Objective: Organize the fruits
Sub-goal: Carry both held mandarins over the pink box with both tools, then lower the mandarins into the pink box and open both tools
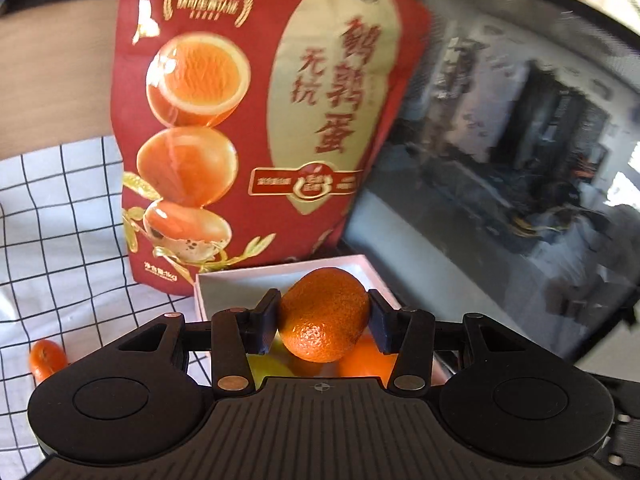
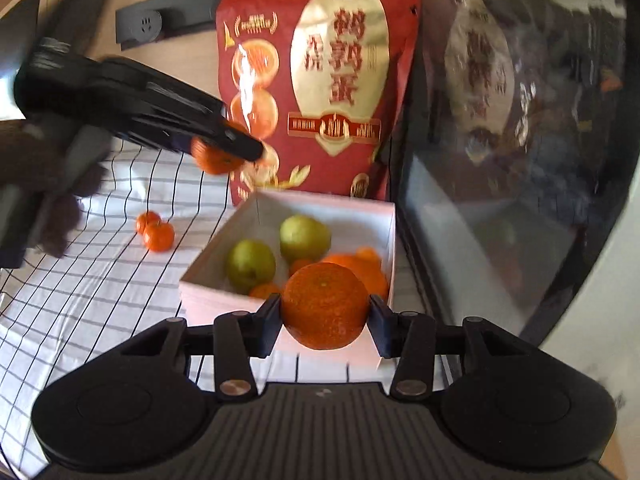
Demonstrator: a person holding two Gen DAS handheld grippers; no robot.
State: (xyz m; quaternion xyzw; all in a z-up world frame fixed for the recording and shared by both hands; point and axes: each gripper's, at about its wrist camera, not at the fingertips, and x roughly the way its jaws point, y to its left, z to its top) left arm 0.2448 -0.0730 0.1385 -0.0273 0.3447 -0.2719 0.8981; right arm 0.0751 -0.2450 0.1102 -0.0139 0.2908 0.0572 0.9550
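Observation:
My left gripper [image 1: 324, 318] is shut on a small mandarin [image 1: 320, 300], held above the near corner of a white box [image 1: 240, 280]. In the right wrist view that left gripper [image 2: 234, 148] hangs blurred over the checked cloth, left of the box, with its mandarin [image 2: 212, 160] in its jaws. Over the box's near edge, my right gripper [image 2: 325, 320] is shut on a larger mandarin [image 2: 324, 300]. The open white box [image 2: 320, 206] holds two green pears [image 2: 252, 266] and several oranges [image 2: 356, 266].
A tall red snack bag [image 2: 320, 80] stands right behind the box. A dark glass appliance door [image 2: 500, 140] rises to the right. Two mandarins [image 2: 158, 234] lie on the checked cloth [image 2: 100, 280], and one loose mandarin [image 1: 46, 360] shows in the left view. A person's hand [image 2: 40, 184] is at left.

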